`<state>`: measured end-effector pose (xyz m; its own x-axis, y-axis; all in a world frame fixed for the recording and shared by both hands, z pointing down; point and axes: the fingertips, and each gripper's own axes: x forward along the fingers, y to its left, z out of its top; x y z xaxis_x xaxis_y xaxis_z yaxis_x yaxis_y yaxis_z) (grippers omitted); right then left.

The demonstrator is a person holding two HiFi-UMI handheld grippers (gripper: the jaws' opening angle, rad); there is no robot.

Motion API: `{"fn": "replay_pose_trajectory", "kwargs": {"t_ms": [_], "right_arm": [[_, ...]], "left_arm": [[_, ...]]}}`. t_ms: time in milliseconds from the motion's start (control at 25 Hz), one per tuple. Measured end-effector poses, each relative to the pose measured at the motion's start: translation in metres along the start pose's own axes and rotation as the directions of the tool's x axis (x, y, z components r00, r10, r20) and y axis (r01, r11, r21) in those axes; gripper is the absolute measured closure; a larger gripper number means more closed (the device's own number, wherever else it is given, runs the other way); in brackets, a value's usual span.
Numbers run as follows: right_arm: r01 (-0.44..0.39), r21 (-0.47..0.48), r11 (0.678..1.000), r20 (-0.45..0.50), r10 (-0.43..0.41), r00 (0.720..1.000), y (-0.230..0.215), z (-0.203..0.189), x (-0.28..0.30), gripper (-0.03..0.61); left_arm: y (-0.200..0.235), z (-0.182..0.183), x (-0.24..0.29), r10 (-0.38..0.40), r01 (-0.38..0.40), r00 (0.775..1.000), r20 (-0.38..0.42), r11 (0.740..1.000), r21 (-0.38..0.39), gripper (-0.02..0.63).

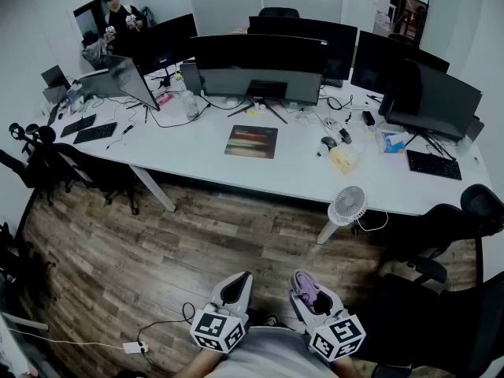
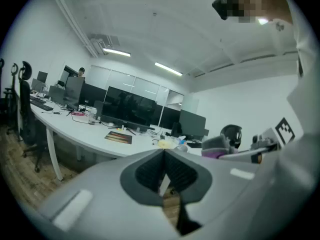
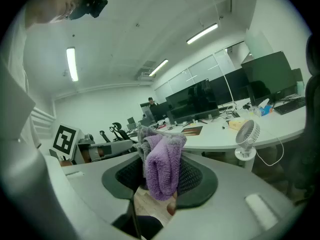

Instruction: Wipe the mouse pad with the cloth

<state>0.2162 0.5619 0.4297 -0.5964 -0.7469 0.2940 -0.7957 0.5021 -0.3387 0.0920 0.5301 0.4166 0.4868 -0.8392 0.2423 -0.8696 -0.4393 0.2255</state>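
**Cloth in my right claw, mouse pad far off on the desk**

My right gripper (image 1: pixel 309 290) is clamped on the purple cloth (image 3: pixel 162 168), which stands up between its jaws. My left gripper (image 1: pixel 235 287) has its jaws pressed together. Both hang low near my body, above the wooden floor (image 1: pixel 157 250). The mouse pad (image 1: pixel 252 141) lies flat on the white desk (image 1: pixel 197 150), in front of the monitors (image 1: pixel 260 61) and well apart from both claws.

1. Left tool (image 1: pixel 236 288): smooth pale grey shell, tapering to a rounded nose.
2. Right tool (image 1: pixel 303 283): same pale grey shell, same shape.
3. Dark ribbed pads (image 2: pixel 150 173) inside each nose, ringed by a darker grey collar.
4. Left cube (image 1: pixel 218 331) and right cube (image 1: pixel 337 337): white, with black square markers on the visible faces.
5. Small pale raised rectangles (image 2: pixel 70 209) on the shell flanks.
6. Light grey top (image 1: pixel 264 359) worn on the torso.
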Motion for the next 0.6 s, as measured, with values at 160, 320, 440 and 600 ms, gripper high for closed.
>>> {"fn": "replay_pose_trajectory", "kwargs": {"t_ms": [160,320,440,600], "right_arm": [[0.001,-0.015,1.0,0.015,-0.001,1.0,-0.002,0.007,0.013,0.408],[-0.025,-0.019,1.0,0.023,0.026,0.999,0.003,0.011,0.023,0.408],[-0.087,-0.047,0.995,0.029,0.088,0.996,0.013,0.013,0.024,0.404],[-0.128,0.014,0.992,0.053,0.127,0.99,0.016,0.014,0.028,0.397]], "left_arm": [[0.01,0.002,-0.002,-0.002,0.002,1.0,0.004,1.0,-0.009,0.614],[0.016,0.005,-0.002,0.002,-0.002,1.0,0.012,1.0,-0.017,0.614],[0.014,0.008,0.002,-0.001,0.001,1.0,0.016,1.0,-0.017,0.614],[0.011,0.008,0.004,-0.002,0.002,1.0,-0.002,1.0,0.022,0.614]]}}
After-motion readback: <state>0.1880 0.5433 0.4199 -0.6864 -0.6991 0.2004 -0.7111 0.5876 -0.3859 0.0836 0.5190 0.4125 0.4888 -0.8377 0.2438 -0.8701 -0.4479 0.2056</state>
